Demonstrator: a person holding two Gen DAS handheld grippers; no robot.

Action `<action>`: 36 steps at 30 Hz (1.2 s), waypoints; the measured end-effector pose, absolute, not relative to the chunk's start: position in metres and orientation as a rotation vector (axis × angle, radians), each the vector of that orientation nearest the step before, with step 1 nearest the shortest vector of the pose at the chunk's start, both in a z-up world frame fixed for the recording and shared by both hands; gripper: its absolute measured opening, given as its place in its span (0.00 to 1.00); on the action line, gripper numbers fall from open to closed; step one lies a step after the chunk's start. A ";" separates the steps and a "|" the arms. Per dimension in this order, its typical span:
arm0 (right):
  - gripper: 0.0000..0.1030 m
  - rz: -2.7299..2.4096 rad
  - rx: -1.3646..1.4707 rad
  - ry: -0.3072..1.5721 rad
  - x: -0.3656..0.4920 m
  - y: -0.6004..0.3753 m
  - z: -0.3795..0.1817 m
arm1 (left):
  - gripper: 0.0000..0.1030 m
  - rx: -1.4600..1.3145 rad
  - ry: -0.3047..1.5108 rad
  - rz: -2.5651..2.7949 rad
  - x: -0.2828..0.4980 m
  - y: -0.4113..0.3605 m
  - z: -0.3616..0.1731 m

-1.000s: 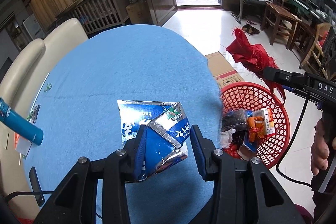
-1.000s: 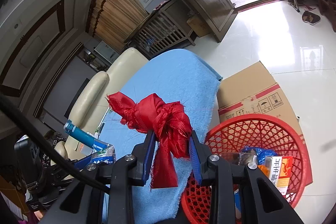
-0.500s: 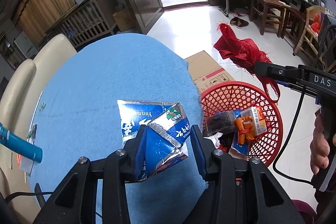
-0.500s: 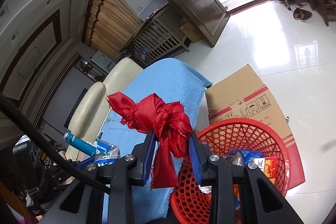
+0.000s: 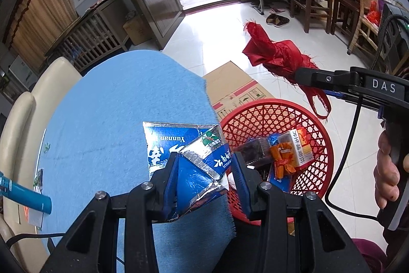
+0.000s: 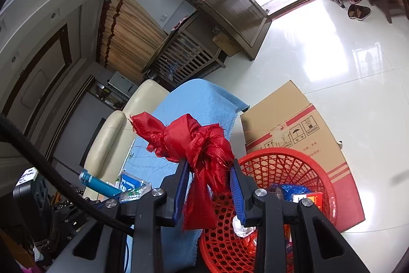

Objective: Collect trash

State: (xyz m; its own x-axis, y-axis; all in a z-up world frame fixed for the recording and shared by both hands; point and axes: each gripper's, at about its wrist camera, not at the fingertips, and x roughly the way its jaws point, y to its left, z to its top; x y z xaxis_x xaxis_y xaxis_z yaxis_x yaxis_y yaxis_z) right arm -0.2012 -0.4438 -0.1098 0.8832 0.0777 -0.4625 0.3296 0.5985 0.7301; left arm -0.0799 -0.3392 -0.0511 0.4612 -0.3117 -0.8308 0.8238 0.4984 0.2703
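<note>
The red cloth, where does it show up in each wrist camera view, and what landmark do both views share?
Left wrist: the red cloth is upper right, shut in the right gripper, above the far rim of the basket.
Right wrist: the cloth is at centre, knotted, between that gripper's fingers, left of the basket.
Shared landmark: the basket, with the cardboard box behind it.
</note>
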 end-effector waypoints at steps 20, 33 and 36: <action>0.60 -0.144 0.822 0.678 -0.197 -0.448 -0.113 | 0.60 0.737 0.760 -0.820 -0.095 -0.353 -0.044; 0.62 -0.145 0.778 0.641 -0.188 -0.430 -0.093 | 0.65 0.653 0.740 -0.722 -0.076 -0.319 -0.029; 0.62 -0.133 0.759 0.636 -0.183 -0.421 -0.085 | 0.66 0.623 0.715 -0.672 -0.070 -0.302 -0.021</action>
